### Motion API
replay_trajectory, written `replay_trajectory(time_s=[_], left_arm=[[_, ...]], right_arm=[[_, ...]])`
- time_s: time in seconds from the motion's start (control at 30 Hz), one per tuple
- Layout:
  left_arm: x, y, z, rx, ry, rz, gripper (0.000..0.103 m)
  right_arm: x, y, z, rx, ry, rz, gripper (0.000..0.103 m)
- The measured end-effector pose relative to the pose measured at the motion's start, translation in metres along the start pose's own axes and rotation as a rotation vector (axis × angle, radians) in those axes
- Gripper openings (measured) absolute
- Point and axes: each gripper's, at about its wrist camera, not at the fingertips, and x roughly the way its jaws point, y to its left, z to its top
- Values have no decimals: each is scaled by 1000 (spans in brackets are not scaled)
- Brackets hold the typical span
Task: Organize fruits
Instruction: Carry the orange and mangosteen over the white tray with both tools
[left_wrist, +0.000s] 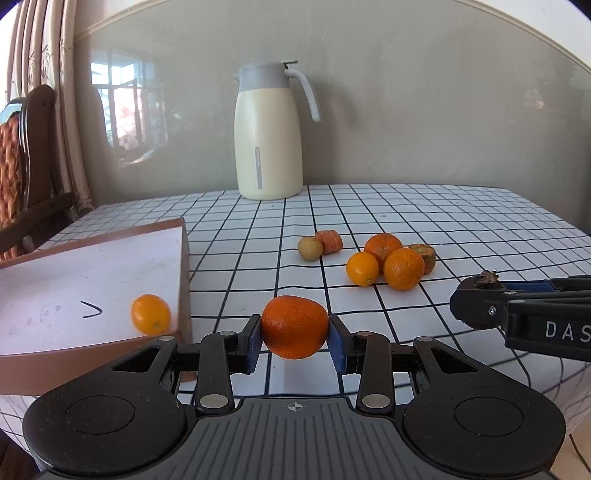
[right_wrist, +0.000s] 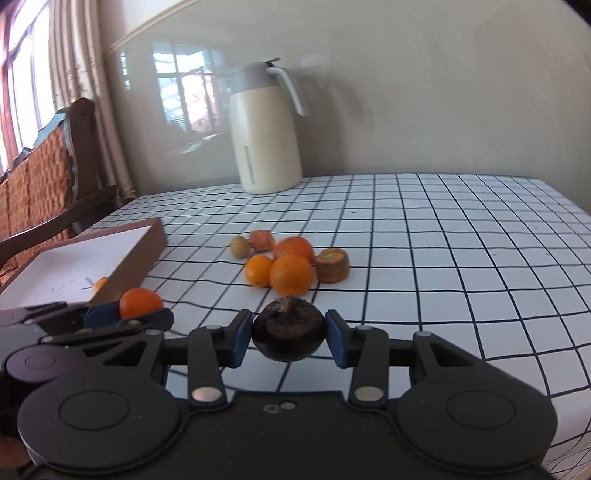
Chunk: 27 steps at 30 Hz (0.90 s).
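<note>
The left gripper (left_wrist: 294, 339) is clamping an orange (left_wrist: 294, 326) between its blue pads, jaws closed down to the fruit's width, holding it clear of the table (left_wrist: 461, 221) near the front edge. Just to its left the box (left_wrist: 92, 280) is sitting at the table's front left corner, its brown wall close beside the held orange. A kumquat (left_wrist: 151, 314) is lying inside the box, against the wall nearest that gripper.

The right gripper (right_wrist: 289, 338) is gripping a dark fruit (right_wrist: 289, 334), round with a dry brown stem on top, pinched between its pads and lifted off the cloth near the front edge, to the right of the left gripper.

Toward the middle of the table a loose cluster is lying: two oranges (left_wrist: 403, 268) touching each other, a yellow fruit (left_wrist: 362, 268) against them, a carrot stub (left_wrist: 424, 254) behind on the right, a second carrot piece (left_wrist: 329, 242) and a small tan fruit (left_wrist: 310, 248) side by side, slightly apart to the left.

A cream jug (left_wrist: 267, 136) is standing upright at the back edge, by the wall.
</note>
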Motion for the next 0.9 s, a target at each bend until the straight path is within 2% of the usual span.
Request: replay_trajectory(time_s=[0.23, 0.47, 0.9], left_arm=[[-25, 11, -1, 13, -44, 3, 38], [-44, 40, 0, -33, -76, 38, 38], [-63, 104, -2, -135, -128, 168, 38]], right_arm=[[-6, 12, 1, -35, -30, 34, 35], [-6, 36, 4, -81, -62, 94, 35], [3, 91, 16, -132, -127, 239, 35]])
